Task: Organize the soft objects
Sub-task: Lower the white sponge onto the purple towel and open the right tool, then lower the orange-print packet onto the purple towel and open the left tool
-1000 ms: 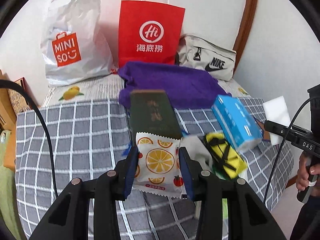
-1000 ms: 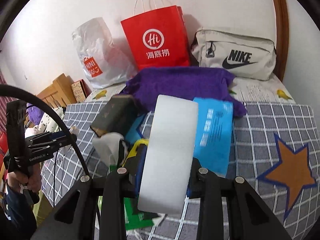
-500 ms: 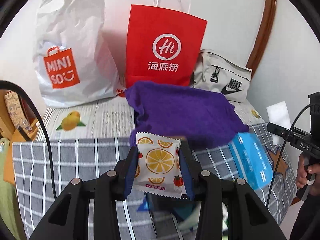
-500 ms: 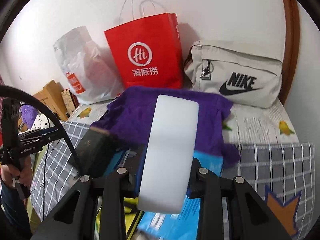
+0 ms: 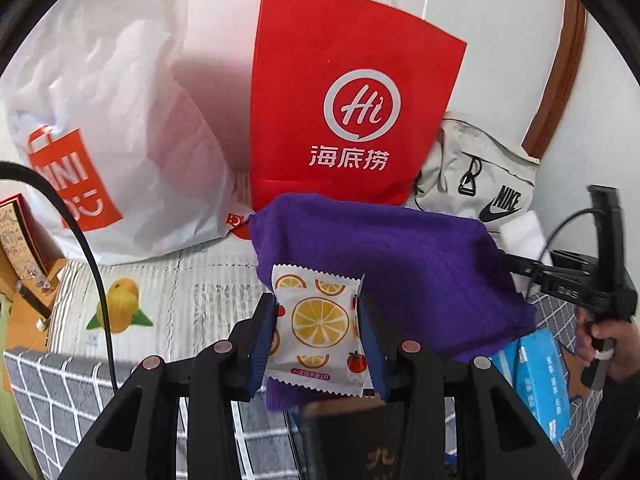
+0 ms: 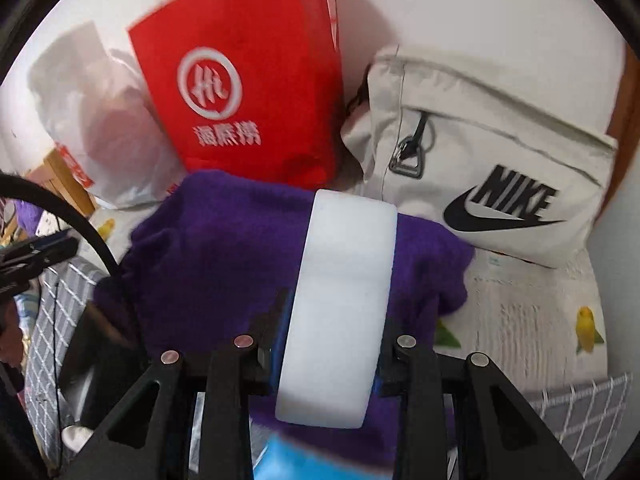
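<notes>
Bed [image 5: 168,304]: three bags are stood along the wall.
Towel [image 5: 400,264]: is spread before the red bag [image 5: 352,92].
Right gripper [image 6: 334,360]: a white sponge [image 6: 340,304] is clamped, held above the towel.
Left gripper [image 5: 318,344]: an orange-print packet [image 5: 318,328] is pinched above the towel's edge.
</notes>
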Action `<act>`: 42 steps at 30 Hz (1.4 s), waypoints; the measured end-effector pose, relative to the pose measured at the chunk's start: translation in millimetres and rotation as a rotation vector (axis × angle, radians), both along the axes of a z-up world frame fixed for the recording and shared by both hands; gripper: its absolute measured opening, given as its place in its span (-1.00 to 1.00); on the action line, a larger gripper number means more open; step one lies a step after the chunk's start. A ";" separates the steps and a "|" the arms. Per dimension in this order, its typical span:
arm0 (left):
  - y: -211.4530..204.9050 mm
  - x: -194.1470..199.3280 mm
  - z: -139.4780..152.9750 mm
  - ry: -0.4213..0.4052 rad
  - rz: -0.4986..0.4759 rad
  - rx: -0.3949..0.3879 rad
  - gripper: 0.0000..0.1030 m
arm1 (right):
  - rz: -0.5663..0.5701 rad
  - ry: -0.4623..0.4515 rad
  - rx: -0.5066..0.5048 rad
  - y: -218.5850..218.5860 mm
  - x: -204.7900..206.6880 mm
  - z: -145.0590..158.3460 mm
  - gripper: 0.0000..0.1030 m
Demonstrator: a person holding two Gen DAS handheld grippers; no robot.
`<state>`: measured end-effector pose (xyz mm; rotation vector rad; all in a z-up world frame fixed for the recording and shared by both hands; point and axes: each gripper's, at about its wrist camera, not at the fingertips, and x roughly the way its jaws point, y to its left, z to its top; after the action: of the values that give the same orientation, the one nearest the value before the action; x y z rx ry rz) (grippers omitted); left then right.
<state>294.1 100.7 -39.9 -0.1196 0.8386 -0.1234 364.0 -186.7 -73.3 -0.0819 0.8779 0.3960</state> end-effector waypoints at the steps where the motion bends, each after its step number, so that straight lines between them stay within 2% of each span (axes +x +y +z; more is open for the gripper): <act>1: -0.2 3.1 -1.9 0.006 -0.002 0.001 -0.24 | -0.001 0.019 -0.014 1.3 9.2 -5.2 -0.37; 8: -0.3 20.2 -17.3 0.047 -0.008 -0.021 -0.24 | -0.016 0.123 -0.118 10.0 55.1 -45.1 -0.37; 17: -2.0 23.7 -11.6 0.063 -0.026 -0.036 -0.24 | -0.024 0.229 -0.142 6.2 76.8 -61.1 -0.37; 19: -3.5 23.1 -9.4 0.064 -0.025 -0.017 -0.24 | -0.022 0.232 -0.143 5.0 77.8 -60.6 -0.37; 23: -6.7 24.3 -6.7 0.071 -0.033 0.000 -0.24 | -0.009 0.232 -0.156 7.1 80.7 -60.5 -0.29; 24: -7.9 24.9 -5.9 0.069 -0.034 0.006 -0.24 | -0.006 0.235 -0.158 7.3 81.0 -60.7 -0.12; 26: -10.8 27.8 -5.7 0.076 -0.035 0.020 -0.24 | -0.018 0.236 -0.166 10.6 82.2 -61.5 0.05; 34: -24.5 44.4 -9.4 0.100 -0.079 0.031 -0.24 | -0.029 0.186 -0.185 8.3 59.1 -42.8 0.07; 37: -32.8 58.5 -14.8 0.125 -0.097 0.043 -0.24 | -0.040 0.149 -0.157 2.1 43.3 -27.3 0.07; 40: -38.1 70.8 -19.3 0.135 -0.103 0.087 -0.24 | -0.044 0.093 -0.111 -8.8 18.6 -14.2 0.07; 42: -37.6 79.3 -21.8 0.149 -0.111 0.063 -0.24 | -0.045 0.072 -0.061 -14.0 -2.6 -2.2 0.07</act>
<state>373.5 63.2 -61.6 -0.0229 0.9972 -0.1943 361.4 -200.8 -75.6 -0.1047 0.9611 0.3321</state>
